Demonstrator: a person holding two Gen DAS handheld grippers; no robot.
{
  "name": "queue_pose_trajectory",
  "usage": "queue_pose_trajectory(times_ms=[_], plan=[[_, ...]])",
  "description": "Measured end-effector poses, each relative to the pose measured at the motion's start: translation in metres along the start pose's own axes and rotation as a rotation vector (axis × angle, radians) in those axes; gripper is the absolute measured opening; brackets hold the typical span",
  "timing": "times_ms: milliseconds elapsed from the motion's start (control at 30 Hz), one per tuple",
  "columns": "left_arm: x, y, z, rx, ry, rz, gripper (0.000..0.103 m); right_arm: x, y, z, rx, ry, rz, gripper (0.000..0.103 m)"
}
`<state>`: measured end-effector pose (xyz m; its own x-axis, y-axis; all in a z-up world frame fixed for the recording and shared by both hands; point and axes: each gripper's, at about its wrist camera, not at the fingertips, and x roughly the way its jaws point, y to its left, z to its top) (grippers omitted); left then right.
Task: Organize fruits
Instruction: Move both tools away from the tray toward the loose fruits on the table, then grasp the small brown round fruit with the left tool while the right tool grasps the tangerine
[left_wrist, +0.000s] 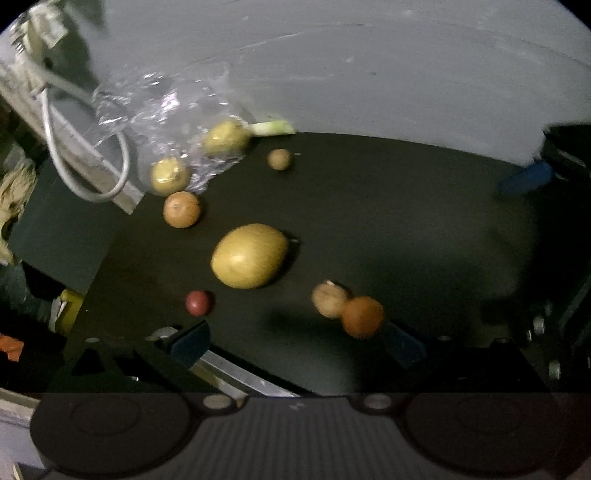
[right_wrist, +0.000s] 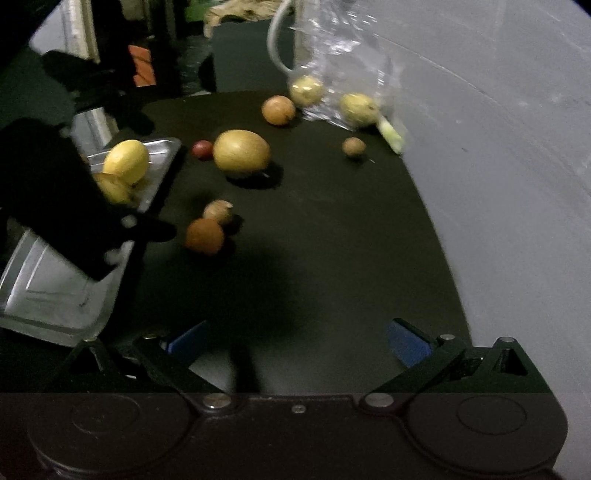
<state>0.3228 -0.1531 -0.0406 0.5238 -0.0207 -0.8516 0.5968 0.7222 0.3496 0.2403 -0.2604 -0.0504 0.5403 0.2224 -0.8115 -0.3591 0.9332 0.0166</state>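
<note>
Left wrist view: left gripper (left_wrist: 295, 341) jaws open, nothing between them, hovering over the dark tabletop (left_wrist: 388, 221). Loose fruit on the tabletop: big yellow fruit (left_wrist: 249, 255) mid-frame, small red fruit (left_wrist: 198, 302) near the left blue pad, orange fruit (left_wrist: 362, 316) touching a pale brown one (left_wrist: 328, 298) just ahead of the right pad. Further out: another orange fruit (left_wrist: 181, 209), small brown round one (left_wrist: 279, 159), and two yellow fruits (left_wrist: 225, 138) partly in a clear plastic bag (left_wrist: 162, 107) at the tabletop's far edge; green stalk (left_wrist: 273, 127) beside the bag. Right wrist view: right gripper (right_wrist: 297, 341) jaws also open and empty, over bare tabletop. Metal tray (right_wrist: 162, 162) at left holds two yellow fruits (right_wrist: 126, 161); second metal tray (right_wrist: 55, 295) nearer the camera, contents partly hidden by the dark left gripper. Frames are motion-blurred.
</note>
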Motion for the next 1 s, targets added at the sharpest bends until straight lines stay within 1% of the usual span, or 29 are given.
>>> queue_pose_trajectory(times_ms=[167, 267, 333, 533, 667, 767, 867, 1000], plan=[[0.009, 0.014, 0.006, -0.070, -0.004, 0.008, 0.102, 0.011, 0.011, 0.009, -0.038, -0.024, 0.039, 0.102], [0.014, 0.023, 0.006, -0.128, -0.003, -0.002, 0.102, 0.020, 0.014, 0.014, -0.057, -0.032, 0.057, 0.100], [0.017, 0.031, 0.005, -0.182, -0.001, -0.025, 0.102, 0.025, 0.016, 0.017, -0.060, -0.037, 0.073, 0.098], [0.022, 0.049, -0.001, -0.355, 0.012, -0.134, 0.102, 0.035, 0.024, 0.020, -0.057, -0.050, 0.106, 0.087], [0.025, 0.049, -0.003, -0.391, 0.020, -0.169, 0.101, 0.040, 0.032, 0.023, -0.058, -0.059, 0.123, 0.081], [0.030, 0.049, -0.004, -0.421, 0.035, -0.188, 0.096, 0.044, 0.036, 0.027, -0.053, -0.070, 0.134, 0.075], [0.036, 0.051, -0.006, -0.476, 0.060, -0.212, 0.091, 0.048, 0.040, 0.031, -0.053, -0.071, 0.144, 0.069], [0.041, 0.055, -0.009, -0.547, 0.070, -0.241, 0.082, 0.055, 0.043, 0.033, -0.052, -0.062, 0.137, 0.063]])
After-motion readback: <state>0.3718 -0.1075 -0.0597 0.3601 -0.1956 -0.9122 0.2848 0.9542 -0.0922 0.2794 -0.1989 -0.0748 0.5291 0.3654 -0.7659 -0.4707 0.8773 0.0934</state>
